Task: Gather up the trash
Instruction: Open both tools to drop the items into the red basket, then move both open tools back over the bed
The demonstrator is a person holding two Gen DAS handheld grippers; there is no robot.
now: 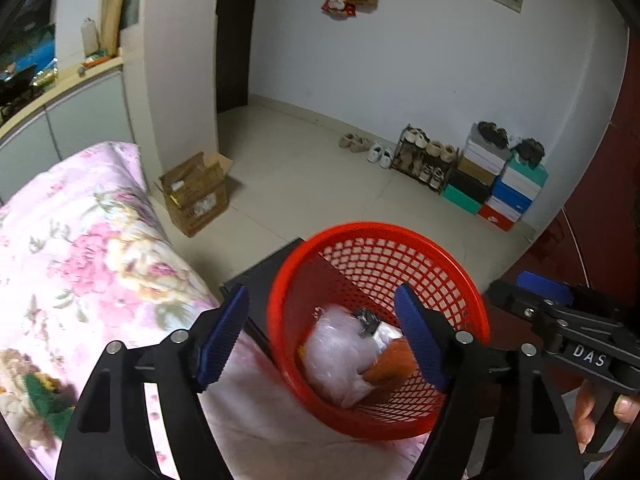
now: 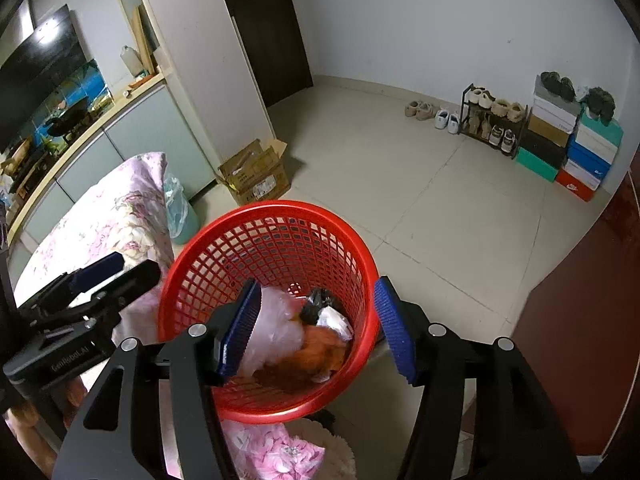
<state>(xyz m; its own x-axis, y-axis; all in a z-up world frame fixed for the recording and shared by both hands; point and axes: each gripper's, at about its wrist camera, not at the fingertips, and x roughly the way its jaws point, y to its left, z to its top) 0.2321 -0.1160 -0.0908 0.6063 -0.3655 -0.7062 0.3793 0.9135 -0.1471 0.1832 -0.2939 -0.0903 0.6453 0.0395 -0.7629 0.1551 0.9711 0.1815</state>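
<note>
A red mesh basket [image 1: 400, 260] [image 2: 272, 240] stands at the edge of the flowered bedding, just below both grippers. Inside lie a crumpled clear plastic bag [image 1: 340, 356] [image 2: 276, 328], a black scrap [image 1: 366, 320] [image 2: 318, 300] and something orange [image 1: 394, 360] [image 2: 320, 354]. My left gripper [image 1: 322, 338] is open and straddles the basket's left wall, with one finger outside and one over the trash. My right gripper [image 2: 318, 330] is open too and straddles the right wall, its right pad close beside the rim. Neither holds anything. Each gripper shows in the other's view, the right gripper [image 1: 560, 312] and the left gripper [image 2: 92, 280].
Pink floral bedding [image 1: 80, 260] fills the left. A dark flat object [image 1: 260, 276] lies behind the basket. On the tiled floor stand an open cardboard box [image 1: 196, 192], a shoe rack [image 1: 424, 160] and stacked shoe boxes [image 1: 500, 188]. A dark red door [image 2: 580, 340] is on the right.
</note>
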